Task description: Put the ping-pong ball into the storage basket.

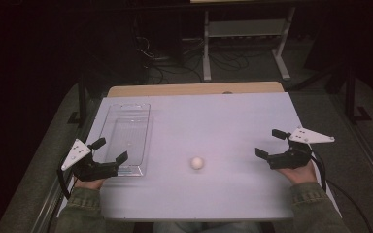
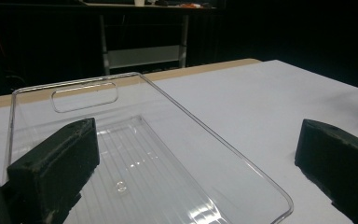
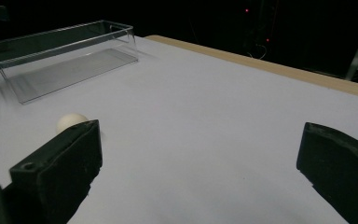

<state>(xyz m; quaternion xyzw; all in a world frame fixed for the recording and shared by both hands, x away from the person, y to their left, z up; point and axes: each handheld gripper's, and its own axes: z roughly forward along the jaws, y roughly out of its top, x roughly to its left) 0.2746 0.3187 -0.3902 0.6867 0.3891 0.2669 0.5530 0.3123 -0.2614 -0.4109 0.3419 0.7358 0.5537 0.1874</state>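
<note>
A small white ball [image 1: 197,163] lies on the white table top [image 1: 213,121], near the front middle. In the right gripper view the ball [image 3: 71,122] peeks out behind the left jaw. A clear plastic tray [image 1: 126,136] lies empty at the left of the table. My left gripper [image 1: 110,150] hovers at the tray's near end, jaws wide apart with nothing between them; the tray [image 2: 135,154] spreads out below them. My right gripper [image 1: 271,143] stands open at the right side of the table, well apart from the ball.
A strip of bare wood [image 1: 194,89] shows along the table's far edge. Beyond it are a white metal frame [image 1: 245,34] and cables on a dark floor. A black post [image 1: 81,99] stands by the table's left side.
</note>
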